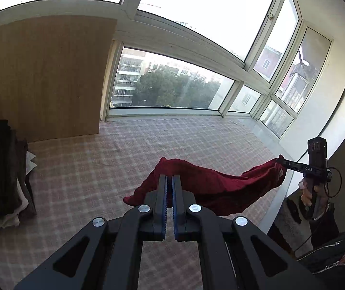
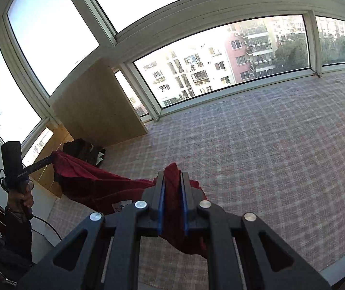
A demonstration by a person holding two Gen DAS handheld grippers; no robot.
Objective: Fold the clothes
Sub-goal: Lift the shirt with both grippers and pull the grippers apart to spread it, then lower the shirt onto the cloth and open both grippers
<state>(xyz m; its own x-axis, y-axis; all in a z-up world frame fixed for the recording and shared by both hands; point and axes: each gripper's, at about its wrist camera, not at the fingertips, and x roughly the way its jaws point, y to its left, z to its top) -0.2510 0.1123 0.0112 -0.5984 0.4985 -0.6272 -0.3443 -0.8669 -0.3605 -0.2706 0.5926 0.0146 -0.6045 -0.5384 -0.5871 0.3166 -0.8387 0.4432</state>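
A dark red garment [image 1: 211, 188] hangs in the air, stretched between my two grippers above a checked bed cover [image 1: 114, 159]. My left gripper [image 1: 169, 181] is shut on one end of it; in the right wrist view that gripper [image 2: 51, 157] holds the cloth's far left end. My right gripper [image 2: 172, 178] is shut on the other end, with red cloth [image 2: 114, 188] bunched between its blue pads; in the left wrist view it [image 1: 279, 159] pinches the cloth at far right. The middle of the garment sags.
A stack of folded dark and white clothes [image 1: 1, 174] lies at the left of the bed, also seen in the right wrist view [image 2: 83, 152]. A wooden panel [image 1: 44, 77] stands behind it. Windows [image 1: 172, 84] surround the bed cover [image 2: 269, 149].
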